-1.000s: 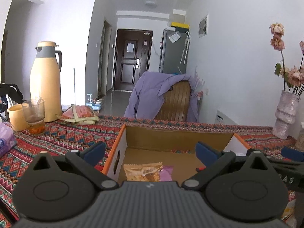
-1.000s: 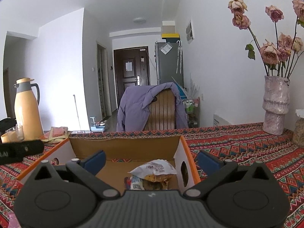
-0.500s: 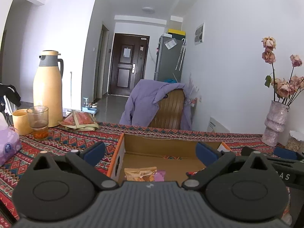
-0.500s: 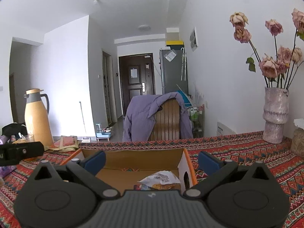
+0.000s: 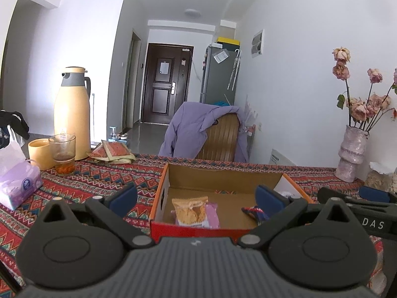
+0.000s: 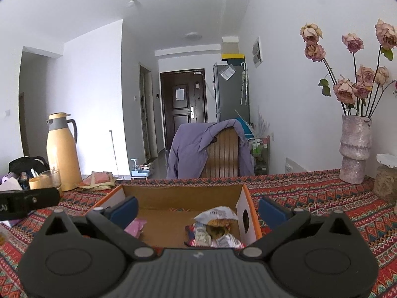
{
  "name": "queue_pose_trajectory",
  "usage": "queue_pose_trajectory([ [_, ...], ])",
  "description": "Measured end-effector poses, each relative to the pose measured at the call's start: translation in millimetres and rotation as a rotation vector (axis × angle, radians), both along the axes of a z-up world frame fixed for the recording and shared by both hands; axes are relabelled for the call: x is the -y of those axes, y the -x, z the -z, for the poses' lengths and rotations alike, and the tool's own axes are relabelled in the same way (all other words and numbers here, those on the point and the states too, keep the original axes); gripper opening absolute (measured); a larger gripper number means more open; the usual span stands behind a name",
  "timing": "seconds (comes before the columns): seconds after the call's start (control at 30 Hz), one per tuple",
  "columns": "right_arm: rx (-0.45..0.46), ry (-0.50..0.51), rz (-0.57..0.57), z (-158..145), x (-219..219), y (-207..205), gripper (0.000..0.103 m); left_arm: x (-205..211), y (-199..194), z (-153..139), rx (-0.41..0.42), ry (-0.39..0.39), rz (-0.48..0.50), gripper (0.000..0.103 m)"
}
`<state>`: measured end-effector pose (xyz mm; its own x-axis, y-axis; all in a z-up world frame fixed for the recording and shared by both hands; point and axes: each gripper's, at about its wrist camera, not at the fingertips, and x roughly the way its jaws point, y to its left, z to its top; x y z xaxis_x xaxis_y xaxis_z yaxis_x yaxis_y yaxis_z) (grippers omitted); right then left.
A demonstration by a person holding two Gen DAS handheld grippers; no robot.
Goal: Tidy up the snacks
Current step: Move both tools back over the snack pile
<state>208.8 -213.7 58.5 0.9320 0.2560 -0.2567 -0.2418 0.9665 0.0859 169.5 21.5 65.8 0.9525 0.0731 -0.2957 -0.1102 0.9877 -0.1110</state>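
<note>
Both cameras have drawn back and up from the cardboard box (image 5: 223, 181) compared with a second ago, so more of its floor and its red front wall now shows low in the centre of each view. Left gripper (image 5: 196, 196) and right gripper (image 6: 198, 207) both have their blue-padded fingers (image 5: 124, 196) spread wide and hold nothing. Inside the box, an orange snack packet (image 5: 189, 209) lies on a pink packet (image 5: 212, 214) toward the left, and a dark wrapped snack (image 5: 255, 212) lies toward the right; the right wrist view shows a white crumpled snack bag (image 6: 215, 223) against the box's right wall. The surface (image 5: 94, 181) is covered with a red patterned cloth. At the left of the left wrist frame stand a yellow thermos (image 5: 72, 116), a glass (image 5: 62, 154) with amber liquid, a yellow cup (image 5: 39, 152) and a purple tissue pack (image 5: 18, 183); folded red sachets (image 5: 113, 152) lie just beside the thermos. At the far right a pale vase (image 6: 354, 149) holds dried roses (image 6: 347, 89). Beyond the surface, a wooden chair (image 5: 223, 137) is draped with a lilac jacket (image 5: 188, 129), and a hallway leads to a dark door (image 5: 166, 84) with a grey fridge (image 5: 219, 77) to its right.
</note>
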Motion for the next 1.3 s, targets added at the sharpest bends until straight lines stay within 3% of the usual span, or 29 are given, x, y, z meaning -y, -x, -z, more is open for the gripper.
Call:
queue_pose_trajectory([
  [0.4, -0.051, 0.032, -0.023, 16.8, 2.2, 41.6, 0.103, -9.3, 37.3, 17.8, -0.042, -0.005, 0.013, 0.103],
  [0.7, -0.118, 0.050, -0.047, 39.8, 0.1, 60.3, 0.103, -18.5, 55.1, 45.2, -0.111, -0.008, 0.030, 0.103],
  [1.03, -0.172, 0.139, -0.060, 64.8, -11.6, 70.4, 0.103, -24.9, 60.3, 81.6, -0.151, -0.013, 0.040, 0.103],
  [1.13, -0.191, 0.146, -0.069, 70.1, -15.5, 67.6, 0.096, -25.8, 58.5, 89.7, -0.151, -0.019, 0.038, 0.103],
  [1.3, -0.209, 0.164, -0.080, 73.5, -23.9, 58.6, 0.076, -25.0, 58.1, 97.9, -0.141, -0.031, 0.040, 0.103],
])
